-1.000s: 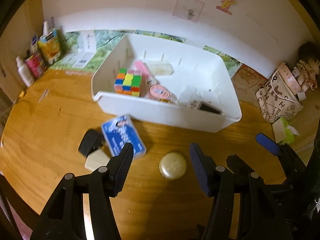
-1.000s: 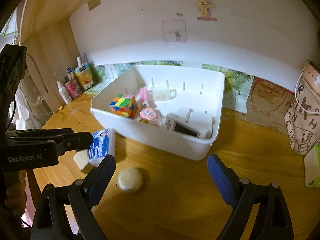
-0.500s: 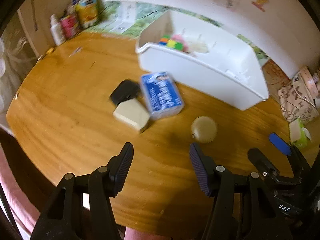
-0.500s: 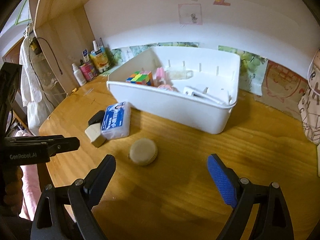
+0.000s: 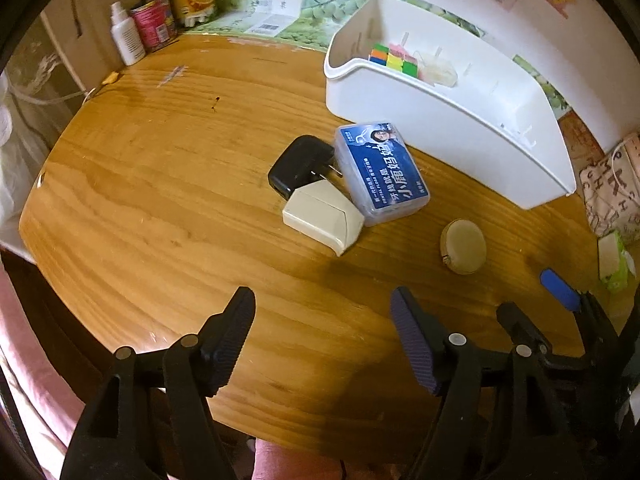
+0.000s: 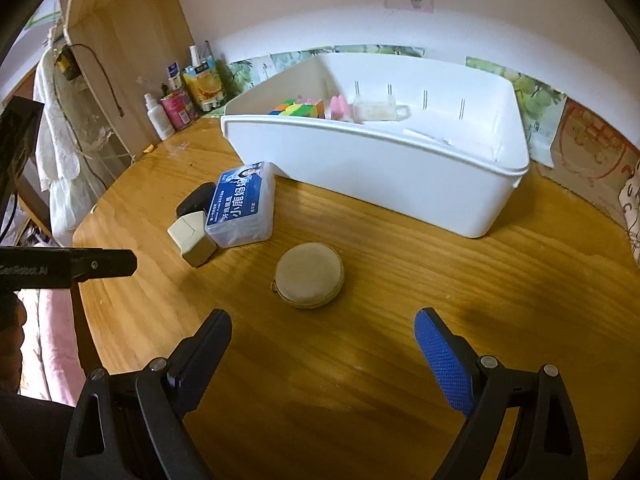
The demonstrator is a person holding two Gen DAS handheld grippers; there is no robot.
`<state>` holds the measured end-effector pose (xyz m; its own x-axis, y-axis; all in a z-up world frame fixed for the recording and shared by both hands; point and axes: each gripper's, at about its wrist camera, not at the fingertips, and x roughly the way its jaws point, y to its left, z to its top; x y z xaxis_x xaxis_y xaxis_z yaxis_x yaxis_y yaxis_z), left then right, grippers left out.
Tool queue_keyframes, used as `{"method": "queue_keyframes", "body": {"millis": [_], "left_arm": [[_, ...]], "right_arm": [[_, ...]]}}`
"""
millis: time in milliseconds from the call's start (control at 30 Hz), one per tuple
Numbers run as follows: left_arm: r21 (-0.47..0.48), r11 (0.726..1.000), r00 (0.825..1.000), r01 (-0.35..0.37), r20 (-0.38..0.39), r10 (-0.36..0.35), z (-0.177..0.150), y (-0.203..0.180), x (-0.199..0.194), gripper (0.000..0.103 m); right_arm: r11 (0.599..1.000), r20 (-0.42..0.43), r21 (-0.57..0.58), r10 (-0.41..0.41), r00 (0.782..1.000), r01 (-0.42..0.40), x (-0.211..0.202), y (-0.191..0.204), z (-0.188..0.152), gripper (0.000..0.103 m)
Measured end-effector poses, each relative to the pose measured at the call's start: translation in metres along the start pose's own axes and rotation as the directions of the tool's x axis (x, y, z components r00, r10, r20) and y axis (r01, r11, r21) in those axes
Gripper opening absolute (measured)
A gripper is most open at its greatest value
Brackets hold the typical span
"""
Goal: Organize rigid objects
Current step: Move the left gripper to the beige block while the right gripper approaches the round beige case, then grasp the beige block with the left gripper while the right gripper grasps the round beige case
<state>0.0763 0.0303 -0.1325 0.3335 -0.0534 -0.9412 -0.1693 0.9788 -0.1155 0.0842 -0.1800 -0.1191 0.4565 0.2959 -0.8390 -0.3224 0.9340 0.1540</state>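
A white bin (image 5: 460, 128) (image 6: 384, 168) stands on the wooden table and holds a colourful cube (image 6: 298, 107), a pink item and clear pieces. In front of it lie a blue floss box (image 5: 380, 172) (image 6: 242, 204), a black charger (image 5: 300, 164) (image 6: 196, 199), a cream block (image 5: 322, 216) (image 6: 192, 236) and a round beige case (image 5: 464, 246) (image 6: 310, 274). My left gripper (image 5: 322, 336) is open and empty, near the table's front edge, short of the cream block. My right gripper (image 6: 322, 352) is open and empty, just short of the round case.
Bottles and cartons (image 5: 160, 20) (image 6: 180, 96) stand at the table's far left corner. A patterned bag (image 5: 612, 192) and a green tissue pack (image 5: 614, 260) sit at the right. The table edge (image 5: 60, 280) curves close on the left.
Both grippers have pulled back and dropped lower, away from the bin. The left view has swung left, so the loose items now sit farther ahead. Nothing was grasped.
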Motion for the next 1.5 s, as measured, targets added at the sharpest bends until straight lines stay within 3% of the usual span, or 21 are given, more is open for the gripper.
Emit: {"method": "queue_keyframes", "body": {"millis": [267,500,800,1300,1500], "left_arm": [[0.101,0.994,0.996,0.044,-0.087,-0.035,0.023,0.007,0.019,0.074],[0.168,0.980,0.978,0.109,-0.193,-0.076,0.038,0.004,0.042,0.074],[0.141,0.977,0.946,0.159,-0.305,-0.110,0.057,0.005,0.071,0.074],[0.119,0.982,0.930,0.148,-0.354,-0.097,0.081,-0.011,0.095,0.074],[0.136,0.982,0.935,0.134,-0.346,-0.080,0.085,-0.015,0.096,0.073]], "right_arm": [[0.995,-0.028,0.079,-0.058,0.998,0.060,0.023,0.012,0.005,0.094],[0.984,-0.050,0.138,-0.104,0.993,0.110,0.041,0.018,0.010,0.094],[0.975,-0.079,0.144,-0.157,0.984,0.167,0.057,0.021,0.013,0.094],[0.983,-0.121,0.047,-0.169,0.978,0.175,0.077,0.026,0.022,0.080],[0.985,-0.109,0.026,-0.167,0.980,0.171,0.080,0.029,0.025,0.076]]}}
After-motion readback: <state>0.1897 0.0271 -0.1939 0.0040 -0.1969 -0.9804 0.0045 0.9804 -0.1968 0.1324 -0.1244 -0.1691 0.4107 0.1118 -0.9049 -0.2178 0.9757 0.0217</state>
